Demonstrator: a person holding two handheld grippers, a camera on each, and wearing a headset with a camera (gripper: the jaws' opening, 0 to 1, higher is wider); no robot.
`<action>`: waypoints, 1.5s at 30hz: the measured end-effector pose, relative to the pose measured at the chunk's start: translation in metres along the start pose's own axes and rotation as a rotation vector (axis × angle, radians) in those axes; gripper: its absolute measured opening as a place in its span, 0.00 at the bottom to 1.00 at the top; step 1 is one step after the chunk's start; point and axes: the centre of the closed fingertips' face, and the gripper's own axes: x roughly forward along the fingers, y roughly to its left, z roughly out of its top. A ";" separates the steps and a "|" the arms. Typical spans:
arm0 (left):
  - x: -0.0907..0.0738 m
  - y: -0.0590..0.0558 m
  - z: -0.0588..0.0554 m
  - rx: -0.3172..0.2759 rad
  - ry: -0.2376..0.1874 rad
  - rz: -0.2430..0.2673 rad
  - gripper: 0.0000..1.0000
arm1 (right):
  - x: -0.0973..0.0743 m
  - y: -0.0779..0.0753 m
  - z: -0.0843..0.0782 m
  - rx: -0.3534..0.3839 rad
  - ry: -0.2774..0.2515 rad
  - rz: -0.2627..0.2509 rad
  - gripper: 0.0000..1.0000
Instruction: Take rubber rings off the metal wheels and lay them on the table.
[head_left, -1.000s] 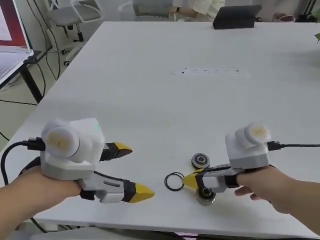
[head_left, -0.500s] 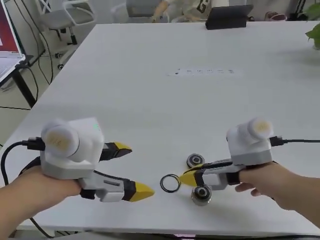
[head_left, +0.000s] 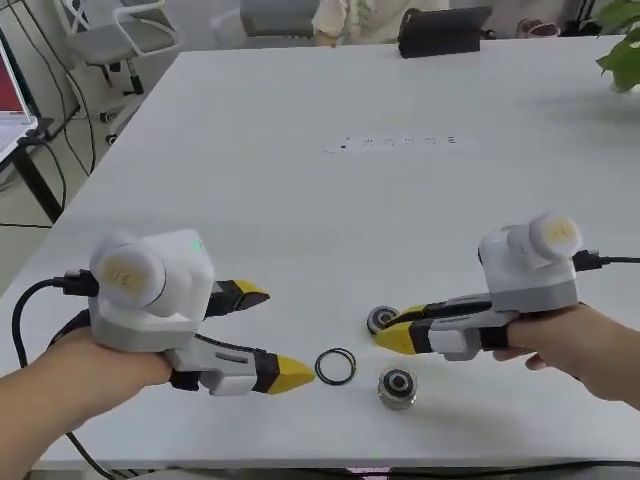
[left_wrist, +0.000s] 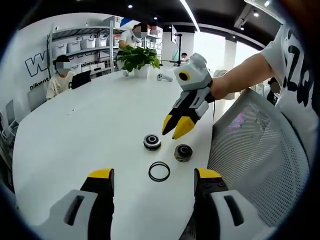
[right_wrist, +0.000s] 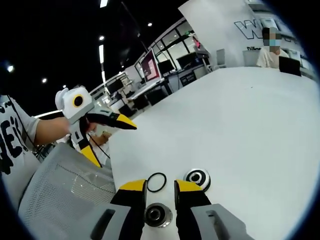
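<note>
One rubber ring (head_left: 335, 366) lies flat on the white surface (head_left: 300, 180) near its front edge, between the left claw (head_left: 282, 338) — spread wide, empty — and the near wheel (head_left: 397, 387). The right claw (head_left: 386, 337) hangs between that and the far wheel (head_left: 381, 319), jaws slightly parted — pinching nothing.

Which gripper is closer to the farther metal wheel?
Right. The right gripper has its fingers beside that wheel; the left gripper lies beyond the loose rubber ring.
</note>
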 end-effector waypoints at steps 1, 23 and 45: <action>0.001 0.001 0.001 -0.001 0.001 0.000 0.62 | -0.002 -0.001 0.001 -0.008 -0.002 -0.007 0.20; 0.029 0.009 0.018 0.035 0.015 -0.016 0.56 | -0.017 -0.029 -0.008 -0.121 0.016 -0.105 0.22; 0.066 0.013 0.010 0.047 0.063 -0.062 0.47 | -0.008 -0.048 -0.023 -0.219 0.079 -0.135 0.23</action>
